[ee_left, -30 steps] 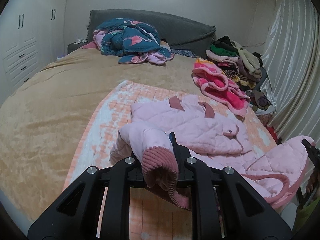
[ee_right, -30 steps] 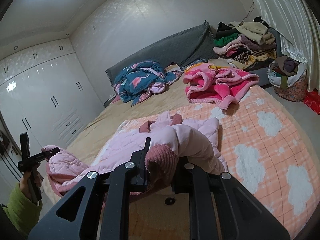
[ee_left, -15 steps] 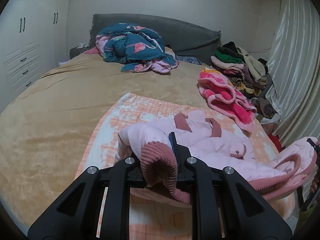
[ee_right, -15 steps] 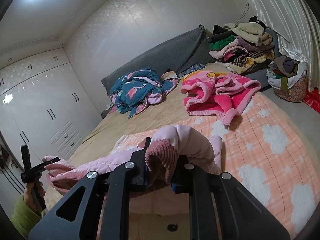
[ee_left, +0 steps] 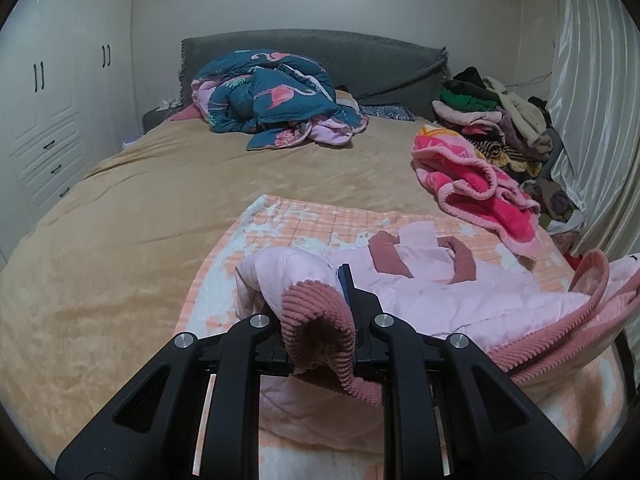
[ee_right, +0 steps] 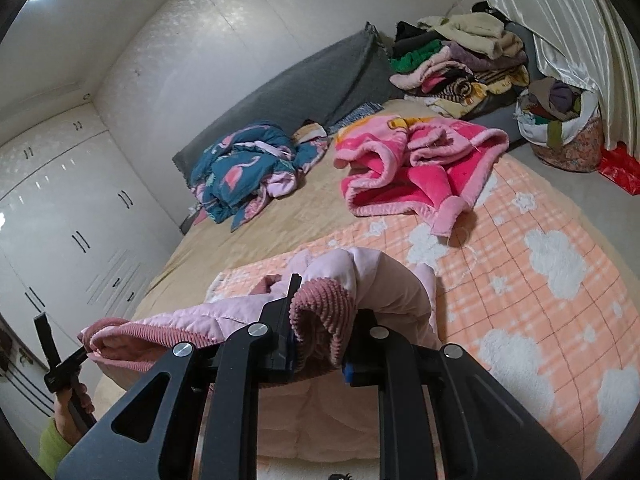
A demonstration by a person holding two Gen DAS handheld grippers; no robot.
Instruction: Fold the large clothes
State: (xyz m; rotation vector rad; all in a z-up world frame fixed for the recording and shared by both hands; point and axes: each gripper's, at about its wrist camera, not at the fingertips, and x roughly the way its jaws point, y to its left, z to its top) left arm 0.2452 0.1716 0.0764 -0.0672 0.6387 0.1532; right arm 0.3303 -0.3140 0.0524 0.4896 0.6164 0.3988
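A: Gripping which points, and why?

B: Left tongs (ee_left: 316,320) pinch one ribbed cuff (ee_left: 320,312) of the pink jacket (ee_left: 440,300); right tongs (ee_right: 320,332) pinch the other cuff (ee_right: 320,308). Holding both sleeve ends likely lets the sleeves be carried across the body, which lies on the checked blanket (ee_right: 540,280) at the near end of the bed (ee_left: 120,240).

A: Item count?

B: Tongs: two. Cuffs held: two. Jacket: one. Other loose pieces on the bed: a flamingo quilt (ee_left: 272,96) and a hot-pink blanket (ee_right: 408,168). One clothes pile (ee_right: 460,60) beyond.
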